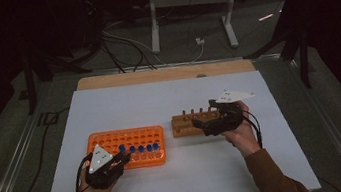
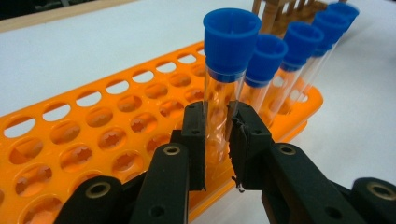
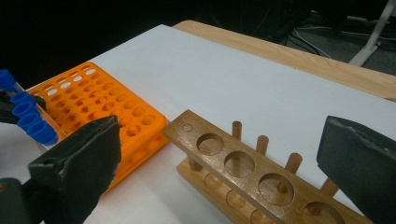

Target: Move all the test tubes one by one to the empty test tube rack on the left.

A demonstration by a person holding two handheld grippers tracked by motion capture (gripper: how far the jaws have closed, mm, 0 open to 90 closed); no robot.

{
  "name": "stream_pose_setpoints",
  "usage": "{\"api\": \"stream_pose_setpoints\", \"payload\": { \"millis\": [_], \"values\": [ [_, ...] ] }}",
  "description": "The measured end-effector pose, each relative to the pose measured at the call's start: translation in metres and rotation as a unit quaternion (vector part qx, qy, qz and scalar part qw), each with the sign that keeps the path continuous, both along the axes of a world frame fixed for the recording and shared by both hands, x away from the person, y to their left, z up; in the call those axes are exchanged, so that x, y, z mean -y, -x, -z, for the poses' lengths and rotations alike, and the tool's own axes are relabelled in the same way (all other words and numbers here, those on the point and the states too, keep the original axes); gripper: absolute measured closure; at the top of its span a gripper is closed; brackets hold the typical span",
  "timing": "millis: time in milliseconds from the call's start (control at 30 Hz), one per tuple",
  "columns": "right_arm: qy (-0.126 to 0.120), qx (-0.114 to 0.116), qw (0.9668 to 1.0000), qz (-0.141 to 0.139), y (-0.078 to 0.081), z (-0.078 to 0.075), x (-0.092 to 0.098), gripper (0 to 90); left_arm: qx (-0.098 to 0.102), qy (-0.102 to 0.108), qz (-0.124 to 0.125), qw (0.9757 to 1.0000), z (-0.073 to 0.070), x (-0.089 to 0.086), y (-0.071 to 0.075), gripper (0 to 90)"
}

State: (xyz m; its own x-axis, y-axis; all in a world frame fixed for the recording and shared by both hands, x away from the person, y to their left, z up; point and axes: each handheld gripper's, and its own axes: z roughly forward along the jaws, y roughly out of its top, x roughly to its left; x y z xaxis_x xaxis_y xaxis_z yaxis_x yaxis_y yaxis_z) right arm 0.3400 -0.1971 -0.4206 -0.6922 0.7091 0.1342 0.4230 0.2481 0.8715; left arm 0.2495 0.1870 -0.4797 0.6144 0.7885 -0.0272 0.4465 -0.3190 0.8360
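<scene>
Along the near edge of the orange rack (image 2: 70, 135), my left gripper (image 2: 217, 140) clamps the end blue-capped tube (image 2: 224, 93); a crooked lift could jam or crack it. Right gripper (image 3: 224, 158) gapes wide over the wooden rack (image 3: 243, 172).

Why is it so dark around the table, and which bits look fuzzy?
High view: the floor is dim and only the white table is lit. Left gripper view: the far blue caps blur. Right gripper view: the near black jaws look soft.
</scene>
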Motion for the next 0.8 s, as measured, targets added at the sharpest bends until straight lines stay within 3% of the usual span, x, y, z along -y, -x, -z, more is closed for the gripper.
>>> {"api": "stream_pose_setpoints", "payload": {
  "millis": [500,667,800],
  "values": [
    [-0.002,-0.002,1.0000,-0.002,0.001,0.002,-0.001,0.0,-0.016,-0.023,0.001,0.9996,0.003,0.004,-0.003,78.0],
    [-0.002,-0.001,1.0000,-0.004,0.001,0.002,0.000,0.0,-0.007,-0.004,0.006,0.9999,-0.001,0.001,-0.001,74.2],
    [-0.004,-0.002,1.0000,-0.002,0.001,0.002,0.002,0.0,0.019,0.027,0.006,0.9994,-0.011,-0.006,0.003,73.2]
  ]
}}
